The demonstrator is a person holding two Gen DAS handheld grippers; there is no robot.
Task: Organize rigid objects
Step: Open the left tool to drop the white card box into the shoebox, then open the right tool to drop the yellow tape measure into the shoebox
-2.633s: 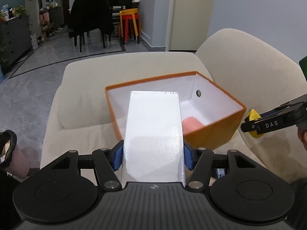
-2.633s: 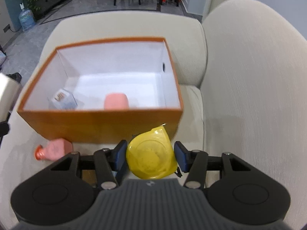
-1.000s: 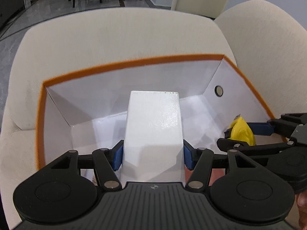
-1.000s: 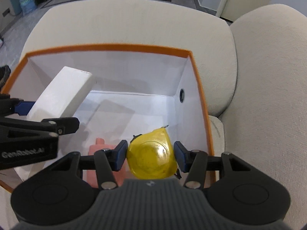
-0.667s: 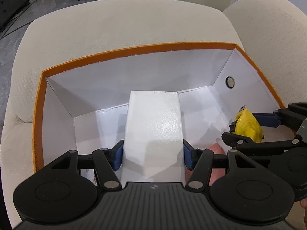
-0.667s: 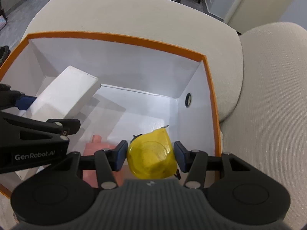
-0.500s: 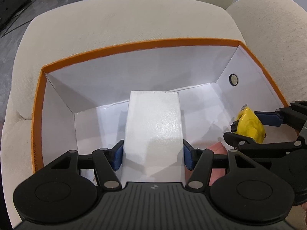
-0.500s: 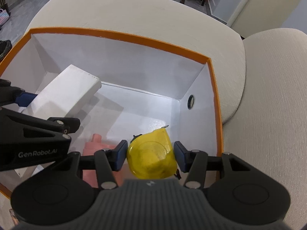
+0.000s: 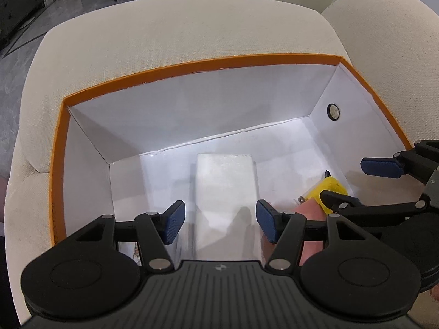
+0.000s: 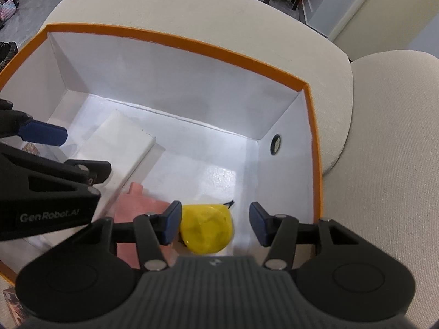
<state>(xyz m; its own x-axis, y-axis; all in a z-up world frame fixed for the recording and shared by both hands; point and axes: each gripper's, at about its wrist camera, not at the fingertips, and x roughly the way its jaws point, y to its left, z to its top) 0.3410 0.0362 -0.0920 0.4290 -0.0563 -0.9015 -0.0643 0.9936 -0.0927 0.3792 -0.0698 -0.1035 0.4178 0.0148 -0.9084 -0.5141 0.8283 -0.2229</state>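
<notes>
An orange box (image 9: 208, 64) with a white inside stands on a beige sofa; it also shows in the right wrist view (image 10: 175, 42). A white rectangular block (image 9: 225, 189) lies on the box floor below my left gripper (image 9: 219, 226), which is open and empty. A yellow tape measure (image 10: 205, 229) lies on the box floor below my right gripper (image 10: 214, 224), which is open and empty. The tape measure also shows in the left wrist view (image 9: 330, 189). A pink object (image 10: 142, 201) lies beside the tape measure. The block also shows in the right wrist view (image 10: 118, 145).
The sofa armrest (image 9: 164, 24) curves behind the box and the backrest (image 10: 389, 164) rises to the right. A small patterned item (image 10: 31, 146) lies at the box's left end. Chairs and stools stand on the floor far behind.
Both grippers opened over the box. The white block dropped from my left gripper and the yellow tape measure from my right gripper onto the box floor.
</notes>
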